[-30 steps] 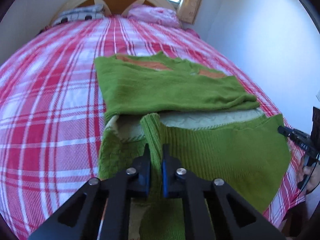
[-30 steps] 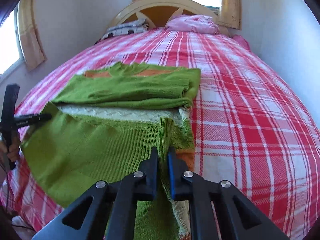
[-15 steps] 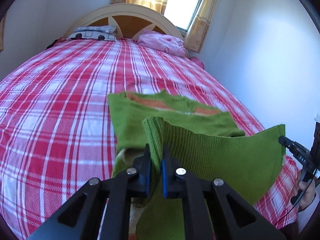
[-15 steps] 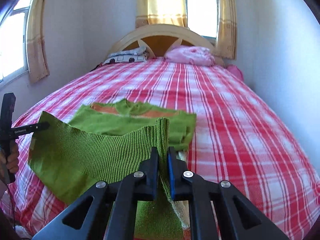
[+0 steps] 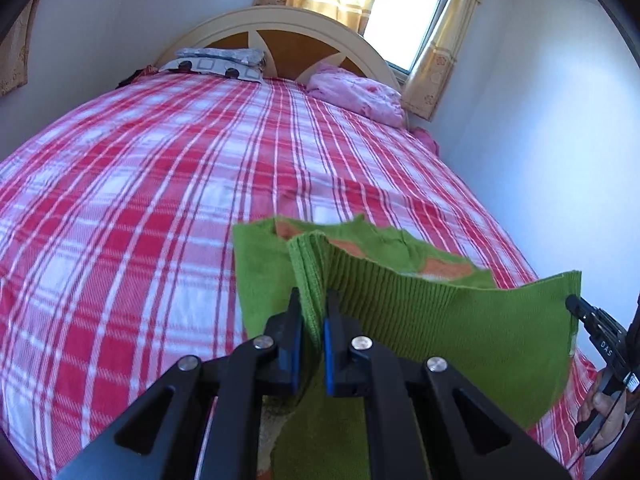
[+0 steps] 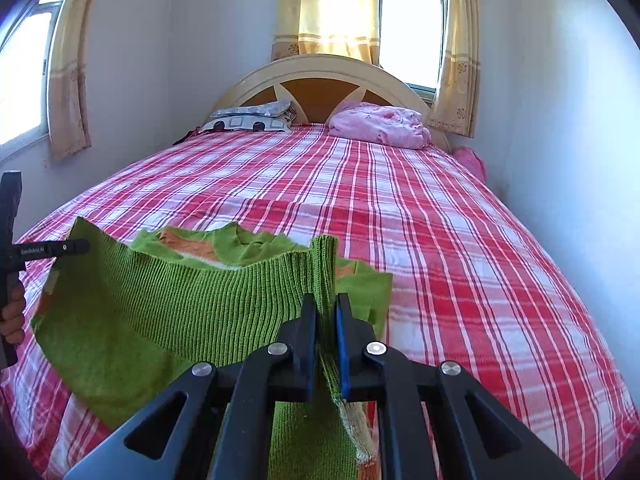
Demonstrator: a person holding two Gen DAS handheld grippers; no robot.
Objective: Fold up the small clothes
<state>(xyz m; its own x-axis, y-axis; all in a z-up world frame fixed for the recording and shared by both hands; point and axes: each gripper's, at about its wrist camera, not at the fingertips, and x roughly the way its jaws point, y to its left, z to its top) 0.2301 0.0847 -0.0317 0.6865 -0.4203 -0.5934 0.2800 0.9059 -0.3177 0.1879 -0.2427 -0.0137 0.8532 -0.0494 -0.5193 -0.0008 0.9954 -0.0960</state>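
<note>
A green knitted sweater [image 5: 440,320] with orange trim lies partly folded on the red plaid bed [image 5: 140,200]. My left gripper [image 5: 311,312] is shut on the left corner of its ribbed hem. My right gripper [image 6: 326,316] is shut on the right corner of the hem [image 6: 200,300]. The hem is lifted and stretched between the two grippers above the folded upper part of the sweater [image 6: 240,244]. The right gripper also shows at the right edge of the left wrist view [image 5: 572,304], and the left gripper at the left edge of the right wrist view [image 6: 80,247].
A patterned pillow [image 6: 252,118] and a pink bundle [image 6: 380,124] lie by the headboard [image 6: 320,80]. Walls stand close on the right [image 6: 560,120] and left of the bed. Curtained windows [image 6: 412,36] are behind the headboard.
Both grippers have raised the hem from low over the bed and carried it forward. It now hangs over the folded upper part and hides the white inner layer.
</note>
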